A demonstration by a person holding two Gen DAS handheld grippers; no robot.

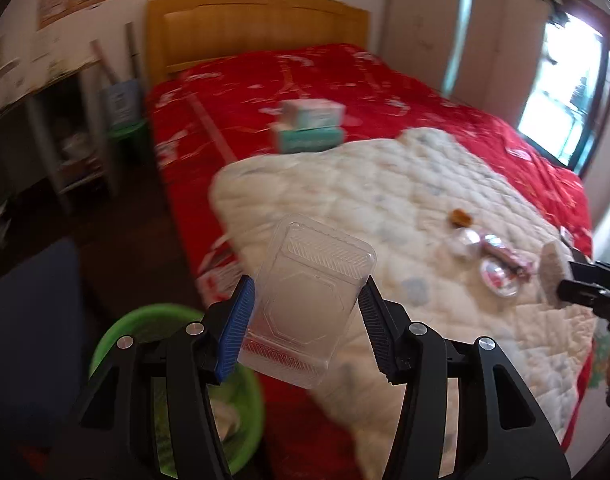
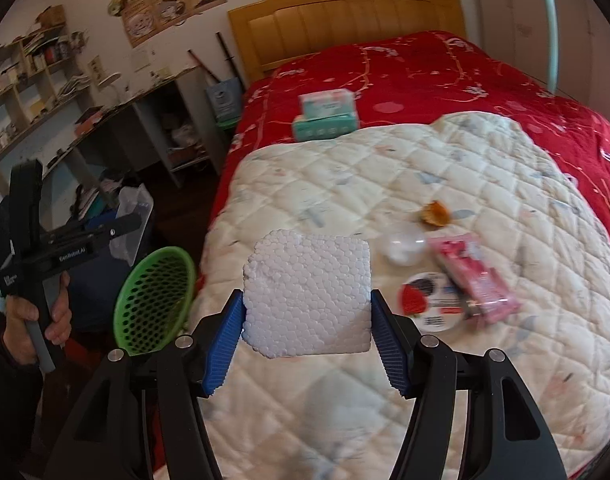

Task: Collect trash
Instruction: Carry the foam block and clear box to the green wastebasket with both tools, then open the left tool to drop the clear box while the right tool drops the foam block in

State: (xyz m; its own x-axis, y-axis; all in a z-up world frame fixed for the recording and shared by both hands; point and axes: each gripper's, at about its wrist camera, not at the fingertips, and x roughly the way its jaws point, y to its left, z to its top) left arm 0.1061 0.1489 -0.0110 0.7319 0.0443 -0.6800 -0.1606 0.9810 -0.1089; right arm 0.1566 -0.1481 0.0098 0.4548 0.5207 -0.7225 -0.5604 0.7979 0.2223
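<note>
My left gripper (image 1: 307,330) is shut on a clear plastic clamshell box (image 1: 309,300), held over the bed's left edge, above and right of the green mesh basket (image 1: 153,328). My right gripper (image 2: 307,338) is shut on a white styrofoam block (image 2: 309,296) above the quilt. On the quilt lie an orange peel scrap (image 2: 436,213), a clear plastic cup (image 2: 403,247), a pink wrapper (image 2: 475,276) and a round printed lid (image 2: 429,300). The left gripper with its box (image 2: 131,220) shows at the left of the right wrist view, above the basket (image 2: 153,300).
A white quilt (image 2: 385,168) covers the near part of the red bed (image 2: 465,80). Two stacked tissue boxes (image 2: 327,116) sit on the red cover. A desk and cluttered shelves (image 2: 45,80) stand on the left. A window (image 1: 565,92) is at the right.
</note>
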